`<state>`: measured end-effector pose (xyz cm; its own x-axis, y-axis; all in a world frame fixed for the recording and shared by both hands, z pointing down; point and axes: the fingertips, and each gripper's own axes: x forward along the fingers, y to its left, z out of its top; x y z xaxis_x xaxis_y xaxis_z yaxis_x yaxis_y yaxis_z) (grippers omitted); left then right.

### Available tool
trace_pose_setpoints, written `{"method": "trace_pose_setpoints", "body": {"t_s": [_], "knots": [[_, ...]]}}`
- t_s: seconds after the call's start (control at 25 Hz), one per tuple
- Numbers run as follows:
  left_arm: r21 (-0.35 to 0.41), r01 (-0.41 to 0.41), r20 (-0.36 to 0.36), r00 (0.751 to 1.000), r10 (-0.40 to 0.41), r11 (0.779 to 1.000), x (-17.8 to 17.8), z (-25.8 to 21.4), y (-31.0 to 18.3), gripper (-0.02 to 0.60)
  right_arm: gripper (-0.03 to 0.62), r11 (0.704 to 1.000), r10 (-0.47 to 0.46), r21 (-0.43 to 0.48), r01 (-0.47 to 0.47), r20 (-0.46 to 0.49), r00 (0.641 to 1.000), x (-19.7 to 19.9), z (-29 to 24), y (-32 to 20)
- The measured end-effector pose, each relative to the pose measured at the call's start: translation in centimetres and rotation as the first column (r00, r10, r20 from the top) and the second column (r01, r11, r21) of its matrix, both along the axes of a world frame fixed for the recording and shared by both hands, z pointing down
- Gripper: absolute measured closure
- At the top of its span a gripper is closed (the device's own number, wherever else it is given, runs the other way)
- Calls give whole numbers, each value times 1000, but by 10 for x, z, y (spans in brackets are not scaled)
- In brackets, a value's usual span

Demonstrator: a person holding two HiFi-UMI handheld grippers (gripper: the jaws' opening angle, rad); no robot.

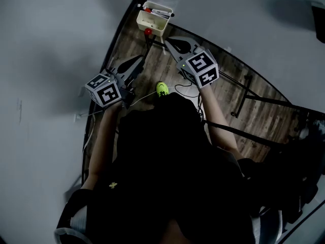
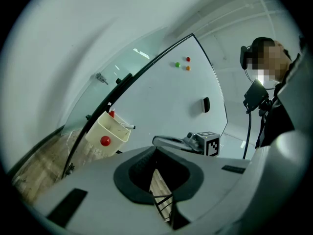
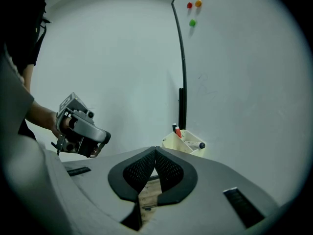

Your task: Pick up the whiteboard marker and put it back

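**Marker in its tray, both grippers empty**

The whiteboard fills the right of the scene. A dark post runs along its left edge, and a plain wall lies beyond the post. A strip of wooden floor shows below, where the person stands and reaches toward the far end with both arms.

The left gripper points almost level at the board's lower edge. Its jaw tips are together, with nothing between the pads and only floor showing through the gap behind them. The right gripper sits just right of it and a little farther forward, tilted slightly down. Its jaws are also closed tip to tip on nothing.

A cream tray hangs at the foot of the post, ahead of both grippers and clear of them, with a red magnet on its near wall. The whiteboard marker lies across the top of the tray with its dark cap pointing right. A red-capped marker stands upright at the tray's far left corner.

As things lie, the marker is in its place and neither gripper holds it. This could be the finished state, or the moment before a pick. With both grippers shut and short of the tray, I judge the put-back is more likely done. If it is not, everything remains: open a gripper, reach into the tray, lift the marker and return it.
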<state>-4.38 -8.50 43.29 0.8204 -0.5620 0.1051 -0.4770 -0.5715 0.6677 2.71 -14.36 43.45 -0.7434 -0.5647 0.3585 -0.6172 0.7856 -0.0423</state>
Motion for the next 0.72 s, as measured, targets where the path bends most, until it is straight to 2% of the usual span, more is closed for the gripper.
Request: {"method": "trace_pose_setpoints", "body": {"t_s": [0.28,0.48,0.72], "knots": [[30,-46,-21,999,47,998,7,-11,28,575,588,1000,12,-18,-13,-14,1000,-4,0,39],[67,-34,-29,999,36,997,-9,-21,47,575,588,999,32,-12,-32,11,999,-16,-7,66],[70,-76,-39,996,79,995,-26,-24,99,575,588,998,64,-20,-64,18,998,-37,-6,117]]}}
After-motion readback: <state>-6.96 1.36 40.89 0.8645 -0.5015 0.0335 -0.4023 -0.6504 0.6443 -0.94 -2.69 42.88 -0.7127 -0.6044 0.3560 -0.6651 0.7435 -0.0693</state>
